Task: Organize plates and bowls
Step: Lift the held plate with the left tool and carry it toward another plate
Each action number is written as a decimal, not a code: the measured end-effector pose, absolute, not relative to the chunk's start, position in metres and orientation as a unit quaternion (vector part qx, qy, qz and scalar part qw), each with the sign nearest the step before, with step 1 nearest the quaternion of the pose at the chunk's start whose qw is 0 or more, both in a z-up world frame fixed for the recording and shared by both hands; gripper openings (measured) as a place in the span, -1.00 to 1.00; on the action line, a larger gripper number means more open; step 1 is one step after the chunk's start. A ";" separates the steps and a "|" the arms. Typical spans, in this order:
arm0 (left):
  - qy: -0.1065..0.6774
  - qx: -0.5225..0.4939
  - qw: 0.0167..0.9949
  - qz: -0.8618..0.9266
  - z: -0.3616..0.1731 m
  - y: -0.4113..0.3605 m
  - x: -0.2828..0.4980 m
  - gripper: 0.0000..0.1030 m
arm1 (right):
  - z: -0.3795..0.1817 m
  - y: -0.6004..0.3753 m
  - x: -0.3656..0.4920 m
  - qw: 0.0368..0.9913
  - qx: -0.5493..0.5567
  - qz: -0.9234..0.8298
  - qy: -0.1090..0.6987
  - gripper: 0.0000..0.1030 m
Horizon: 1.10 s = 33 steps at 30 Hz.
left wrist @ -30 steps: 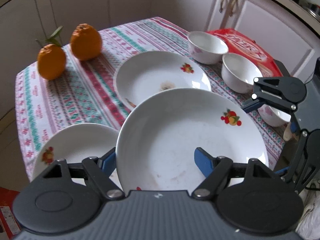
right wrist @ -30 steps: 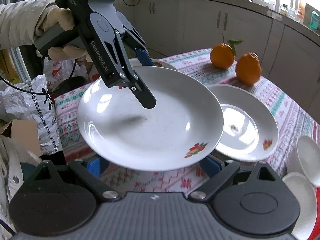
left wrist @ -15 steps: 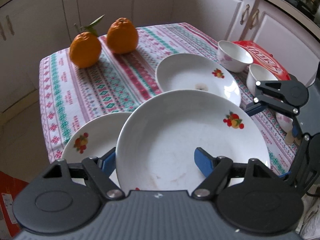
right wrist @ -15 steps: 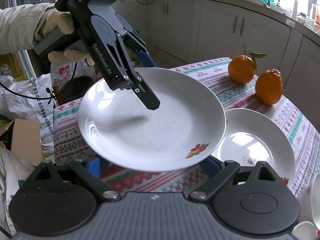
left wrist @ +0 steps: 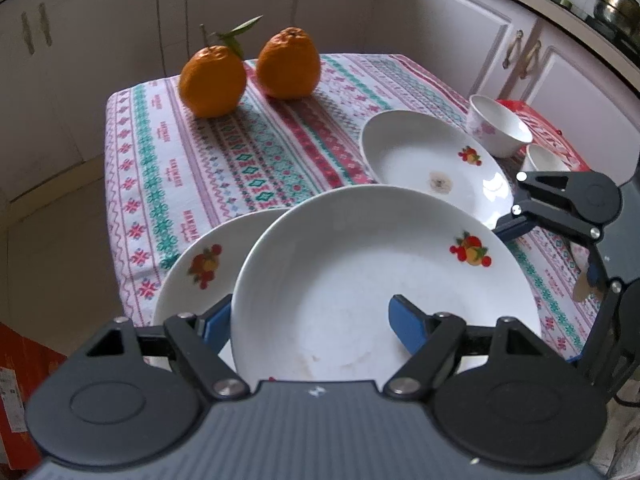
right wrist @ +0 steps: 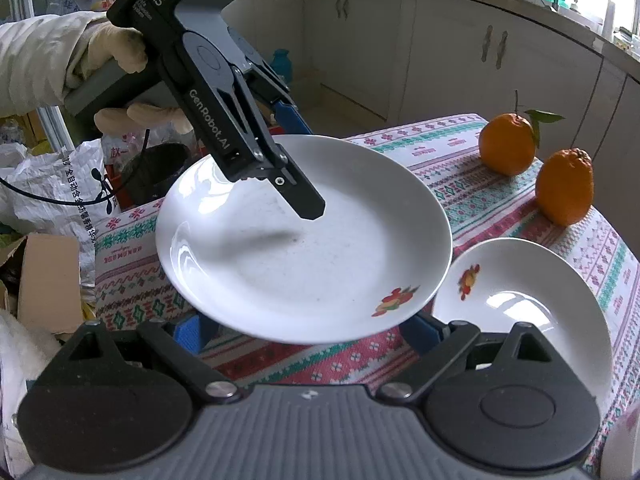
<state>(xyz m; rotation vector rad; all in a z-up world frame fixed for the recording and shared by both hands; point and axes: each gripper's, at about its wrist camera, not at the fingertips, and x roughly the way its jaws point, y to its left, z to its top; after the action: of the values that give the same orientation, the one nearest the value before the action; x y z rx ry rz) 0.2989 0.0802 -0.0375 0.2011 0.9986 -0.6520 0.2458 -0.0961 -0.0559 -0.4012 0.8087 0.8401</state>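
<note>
White plate (left wrist: 360, 272) clamped by left gripper (left wrist: 308, 320), above table (left wrist: 248, 168).

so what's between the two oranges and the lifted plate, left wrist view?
Only bare patterned tablecloth between the oranges and the lifted plate; no dishes there.

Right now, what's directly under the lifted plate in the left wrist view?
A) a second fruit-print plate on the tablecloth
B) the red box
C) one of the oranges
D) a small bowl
A: the lifted plate, gripped by the left gripper, overlaps another plate lying on the tablecloth; the oranges, the bowl and the red box sit farther off.
</note>
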 end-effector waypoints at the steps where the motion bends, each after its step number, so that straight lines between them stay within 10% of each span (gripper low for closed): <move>1: 0.470 0.093 0.823 -0.304 -0.039 0.082 0.300 0.54 | -0.056 -0.094 0.246 0.816 -0.189 0.394 0.379 0.91; 33: 0.487 0.083 0.823 -0.280 -0.062 0.096 0.312 0.55 | -0.057 -0.077 0.253 0.815 -0.180 0.393 0.386 0.91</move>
<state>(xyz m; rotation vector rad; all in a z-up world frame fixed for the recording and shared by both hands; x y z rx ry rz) 0.3121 0.0965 -0.0619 0.1757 1.0368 -0.5949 0.2525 -0.0771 -0.0566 -0.3835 0.8224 0.8392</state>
